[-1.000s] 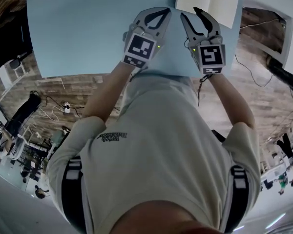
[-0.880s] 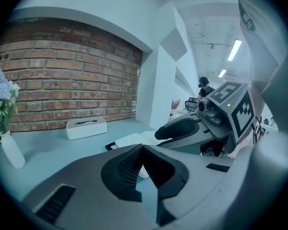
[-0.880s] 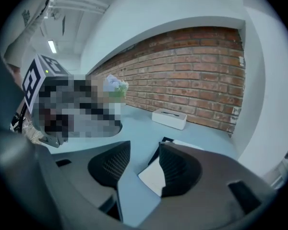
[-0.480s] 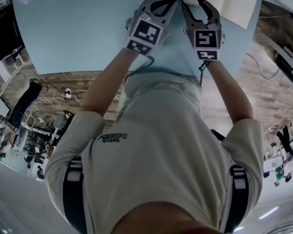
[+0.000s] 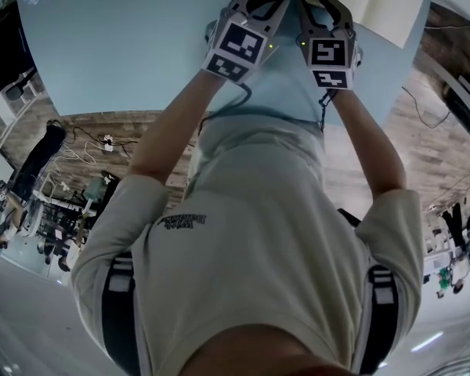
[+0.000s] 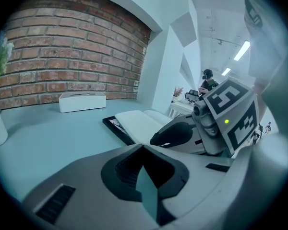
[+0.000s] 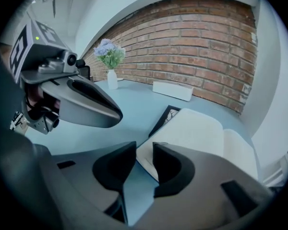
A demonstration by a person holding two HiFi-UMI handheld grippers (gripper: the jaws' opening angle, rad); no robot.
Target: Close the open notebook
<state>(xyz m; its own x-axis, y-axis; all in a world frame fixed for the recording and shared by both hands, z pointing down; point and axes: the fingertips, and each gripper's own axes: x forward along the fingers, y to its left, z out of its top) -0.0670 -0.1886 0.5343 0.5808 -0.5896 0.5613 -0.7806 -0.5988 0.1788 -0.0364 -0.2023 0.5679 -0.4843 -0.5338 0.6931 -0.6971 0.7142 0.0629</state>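
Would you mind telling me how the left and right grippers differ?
The left gripper is shut and empty; the right gripper's jaws stand apart, having just been closing, with the notebook's near corner showing between them. The left gripper is over bare table beside the notebook; the right gripper is at its edge. Both tilt down toward the table.

notebook [image 7: 201,128]: 1 | left gripper [image 6: 143,150] + right gripper [image 7: 144,159]: 2 | white box [image 6: 82,101]: 1 | flower vase [image 7: 112,79]: 1
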